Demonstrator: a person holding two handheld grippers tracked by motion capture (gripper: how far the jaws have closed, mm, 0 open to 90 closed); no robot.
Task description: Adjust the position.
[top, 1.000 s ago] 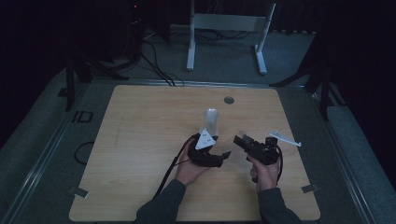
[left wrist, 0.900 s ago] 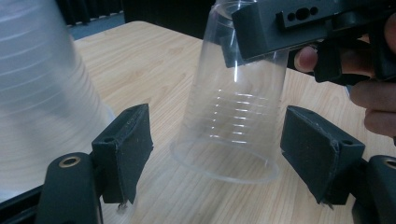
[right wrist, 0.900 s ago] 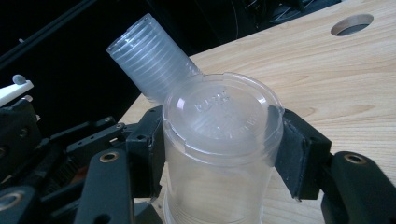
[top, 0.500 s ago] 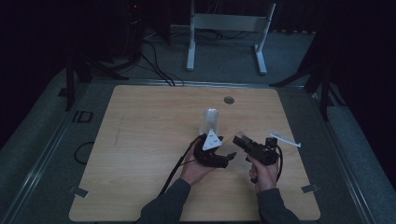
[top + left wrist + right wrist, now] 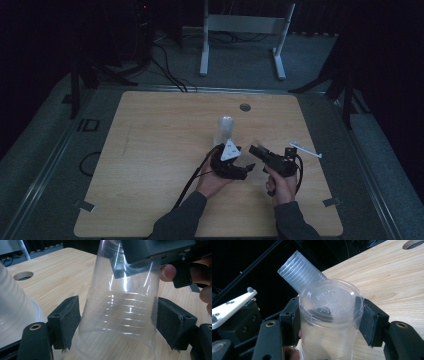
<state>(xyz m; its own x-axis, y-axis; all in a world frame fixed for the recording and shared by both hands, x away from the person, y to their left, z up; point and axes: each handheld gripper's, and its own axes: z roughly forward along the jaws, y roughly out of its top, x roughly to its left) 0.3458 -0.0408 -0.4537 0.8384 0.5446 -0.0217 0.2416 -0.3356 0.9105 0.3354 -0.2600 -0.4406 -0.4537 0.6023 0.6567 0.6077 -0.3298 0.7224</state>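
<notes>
This looks like a lab or recording studio, not a home. A plain light-wood table (image 5: pixel 165 150) with a round cable hole (image 5: pixel 245 107) stands on grey carpet (image 5: pixel 45 150), ringed by dark curtains or unlit walls. Behind it stands a white metal stand (image 5: pixel 240 30) on two legs, and black cables (image 5: pixel 165 60) trail across the floor near dark tripod legs (image 5: pixel 82 75). Tape marks (image 5: pixel 82 205) sit on the floor at the table's corners. The person's hands hold wired black tools with cameras on them.
</notes>
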